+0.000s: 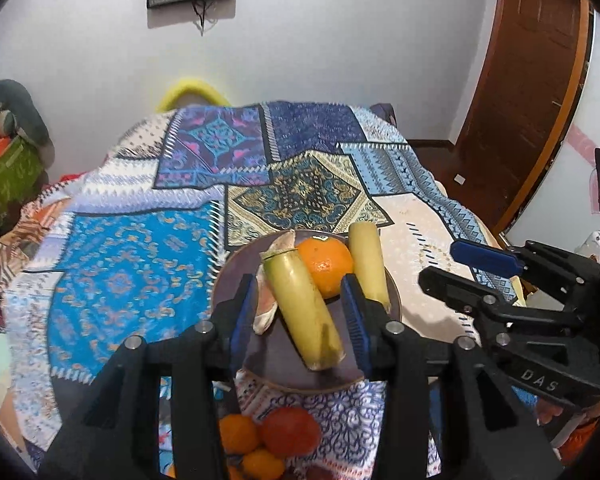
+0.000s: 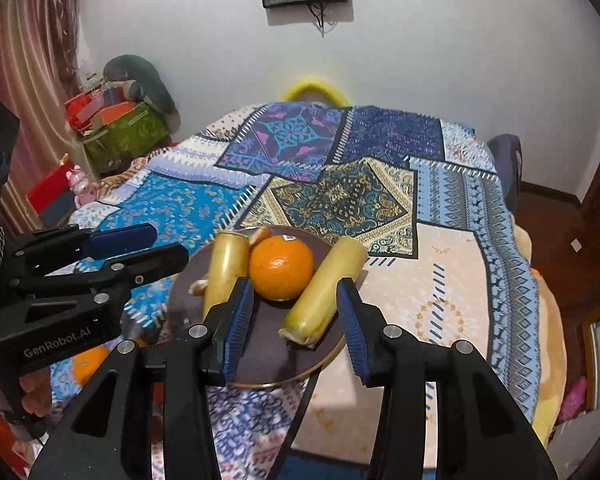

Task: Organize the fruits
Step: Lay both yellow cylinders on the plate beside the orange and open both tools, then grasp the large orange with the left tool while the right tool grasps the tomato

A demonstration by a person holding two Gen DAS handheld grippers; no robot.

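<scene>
A dark round plate [image 1: 276,364] [image 2: 268,356] lies on the patterned cloth. On it are an orange [image 1: 326,266] [image 2: 281,267] between two yellow banana pieces, one on the left [image 1: 304,312] [image 2: 225,272] and one on the right [image 1: 367,262] [image 2: 324,296], plus a peel scrap [image 1: 266,308]. My left gripper [image 1: 300,320] is open, its fingers either side of the left banana piece, not touching. My right gripper [image 2: 296,320] is open, its fingers flanking the right banana piece.
More oranges [image 1: 238,432] and a red fruit [image 1: 290,432] lie near the front edge below the left gripper. The patterned cloth [image 2: 180,204] covers the table. A green box [image 2: 120,136] of clutter stands far left. A brown door [image 1: 532,92] is at the right.
</scene>
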